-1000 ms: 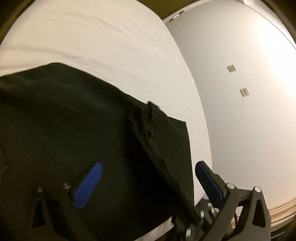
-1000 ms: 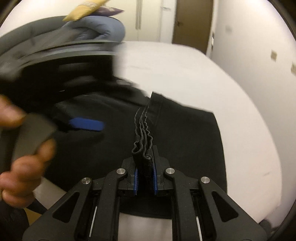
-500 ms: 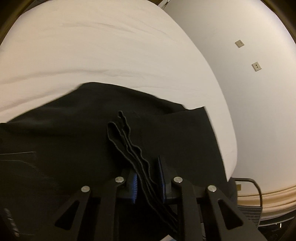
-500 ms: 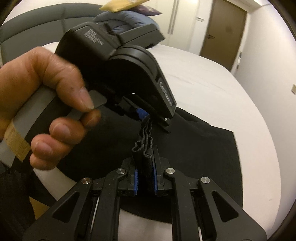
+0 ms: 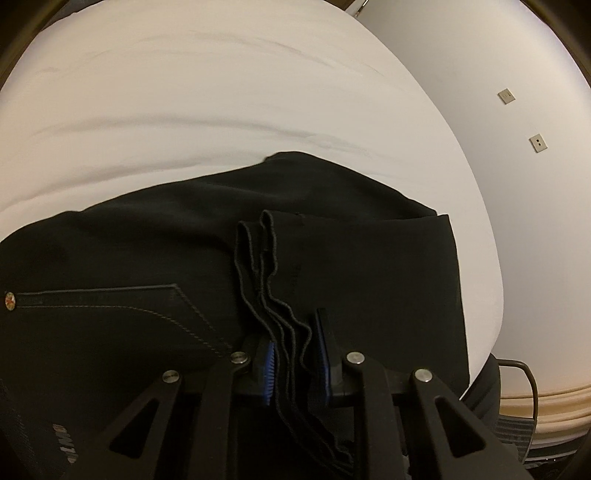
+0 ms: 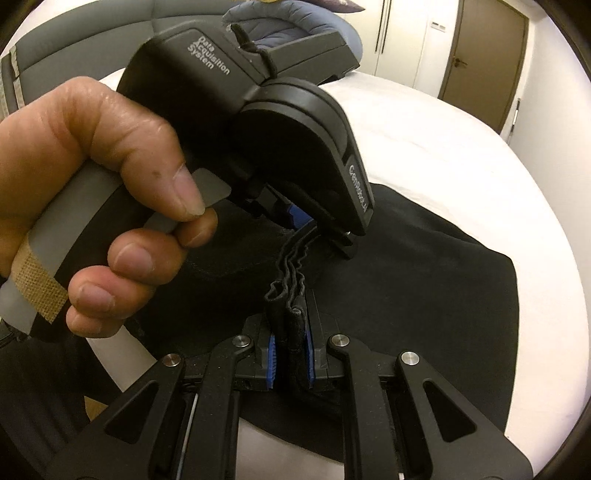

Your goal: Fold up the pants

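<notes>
Black pants [image 5: 369,280] lie on a white bed, with a stitched back pocket [image 5: 122,306] and a rivet at the left. My left gripper [image 5: 295,365] is shut on a bunched stack of hem edges [image 5: 266,280]. In the right wrist view my right gripper [image 6: 290,363] is shut on the same stack of hems [image 6: 286,295]. The left gripper [image 6: 301,221], held by a hand [image 6: 92,177], pinches the far end of that stack, just ahead of my right gripper. The rest of the pants [image 6: 424,295] spread flat below.
The white bed [image 5: 221,92] stretches beyond the pants. A white wall with two sockets [image 5: 537,142] is at the right. A grey headboard [image 6: 74,44], a blue pillow [image 6: 295,18] and a brown door [image 6: 480,55] are at the far side.
My left gripper went from open above the pants to shut on the hems next to my right gripper. The hems have lifted slightly. The right gripper kept its grip.
</notes>
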